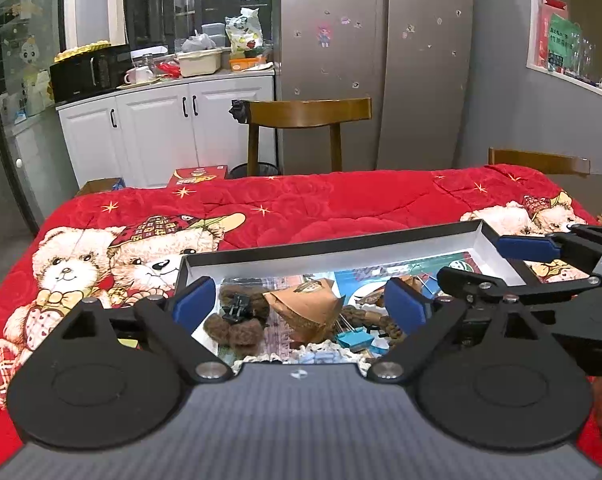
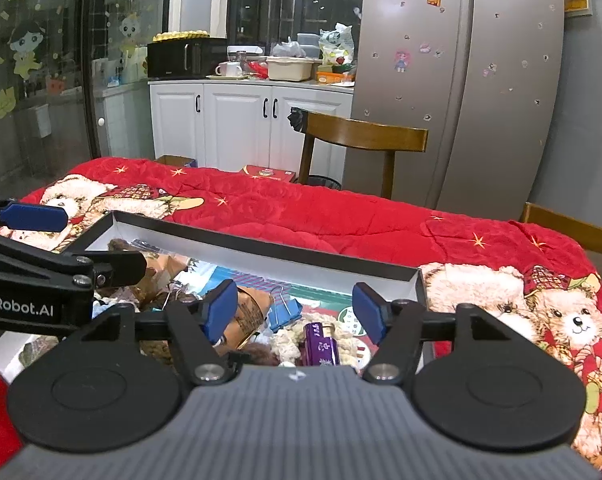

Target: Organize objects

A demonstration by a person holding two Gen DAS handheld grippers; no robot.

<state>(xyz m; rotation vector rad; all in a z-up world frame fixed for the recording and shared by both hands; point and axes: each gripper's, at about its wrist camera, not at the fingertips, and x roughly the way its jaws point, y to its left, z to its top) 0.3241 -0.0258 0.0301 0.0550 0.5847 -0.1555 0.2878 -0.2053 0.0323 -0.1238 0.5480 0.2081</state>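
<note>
Left wrist view: the left hand-held gripper [image 1: 299, 304] hangs over the near left part of a shallow box [image 1: 381, 242] that rests on a worktop covered by a red bear-print quilt [image 1: 301, 204]. Its jaws stand wide apart with nothing between the pads. Directly below and ahead, inside the box, lie a brown fuzzy hair clip [image 1: 237, 316] on the left, a brown paper packet [image 1: 307, 306] in the middle and a blue binder clip [image 1: 355, 338] to the right. The packet's long axis runs roughly left to right, across the jaw gap. The right hand-held gripper [image 1: 489, 258] enters from the right edge, jaws also apart, over the box's right half. Right wrist view: the right hand-held gripper [image 2: 295, 308] is open and empty above the box [image 2: 261, 250]. A purple rectangular item [image 2: 321, 346] lies just below the jaw gap, long axis pointing near to far, with a blue binder clip [image 2: 285, 314] just left of it. The left hand-held gripper [image 2: 81, 242] shows at the left edge. Judgement: each hand-held gripper is nearer the contents on its own side.
</note>
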